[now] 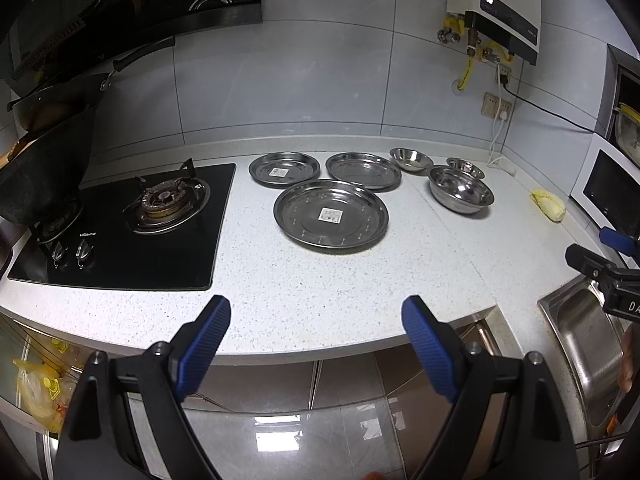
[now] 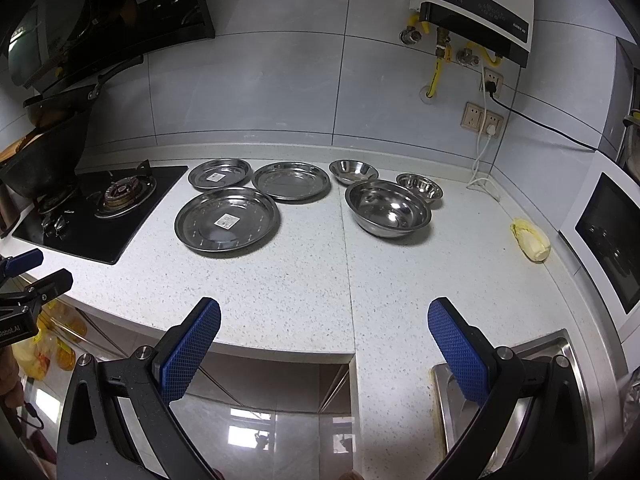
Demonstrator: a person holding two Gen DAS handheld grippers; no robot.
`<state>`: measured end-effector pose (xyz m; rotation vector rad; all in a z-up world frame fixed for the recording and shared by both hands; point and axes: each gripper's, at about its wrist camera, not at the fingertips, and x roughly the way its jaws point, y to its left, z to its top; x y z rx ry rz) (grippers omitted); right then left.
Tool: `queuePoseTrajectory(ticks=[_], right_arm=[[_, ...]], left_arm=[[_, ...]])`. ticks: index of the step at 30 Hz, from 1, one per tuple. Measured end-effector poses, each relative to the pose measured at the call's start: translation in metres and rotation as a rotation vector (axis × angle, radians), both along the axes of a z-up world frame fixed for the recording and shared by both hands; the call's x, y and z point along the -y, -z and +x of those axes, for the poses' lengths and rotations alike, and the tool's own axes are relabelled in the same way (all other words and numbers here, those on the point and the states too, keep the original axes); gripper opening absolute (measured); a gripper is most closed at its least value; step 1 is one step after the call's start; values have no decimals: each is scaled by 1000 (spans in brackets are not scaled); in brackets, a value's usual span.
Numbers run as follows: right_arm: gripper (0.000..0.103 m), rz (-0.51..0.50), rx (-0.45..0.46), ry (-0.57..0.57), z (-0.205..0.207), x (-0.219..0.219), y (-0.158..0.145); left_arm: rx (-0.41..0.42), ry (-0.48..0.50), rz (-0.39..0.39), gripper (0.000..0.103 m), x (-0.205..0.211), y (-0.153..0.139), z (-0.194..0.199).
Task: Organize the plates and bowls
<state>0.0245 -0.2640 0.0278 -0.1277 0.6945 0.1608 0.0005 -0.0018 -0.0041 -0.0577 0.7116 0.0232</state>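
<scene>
Three steel plates lie on the white speckled counter: a large plate (image 1: 331,216) (image 2: 227,219) in front, a small plate (image 1: 284,169) (image 2: 219,173) behind it at the left, and a mid-sized plate (image 1: 363,171) (image 2: 291,181) at the back. To their right stand three steel bowls: a large bowl (image 1: 461,190) (image 2: 388,208), a medium bowl (image 1: 411,159) (image 2: 353,171) and a small bowl (image 1: 465,167) (image 2: 419,187). My left gripper (image 1: 316,312) is open over the counter's front edge, empty. My right gripper (image 2: 324,316) is open too, holding nothing, well short of the bowls.
A black gas hob (image 1: 128,228) with a dark pot (image 1: 44,172) fills the counter's left. A yellowish cabbage (image 2: 530,239) lies at the right near a white microwave (image 2: 612,236). A steel sink (image 2: 516,396) sits at the near right. A water heater (image 2: 476,8) and cables hang on the tiled wall.
</scene>
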Motion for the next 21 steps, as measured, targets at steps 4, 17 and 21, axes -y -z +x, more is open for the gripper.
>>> queuePoseTrajectory(ticks=[4, 17, 21], right_arm=[[102, 1, 1, -1, 1, 0, 0], [102, 0, -5, -3, 5, 1, 2], [102, -1, -9, -7, 8, 0, 4]], left_arm=[[-5, 1, -2, 88, -2, -1, 0], [-22, -5, 4, 88, 0, 1, 7], [-28, -9, 4, 88, -1, 3, 9]])
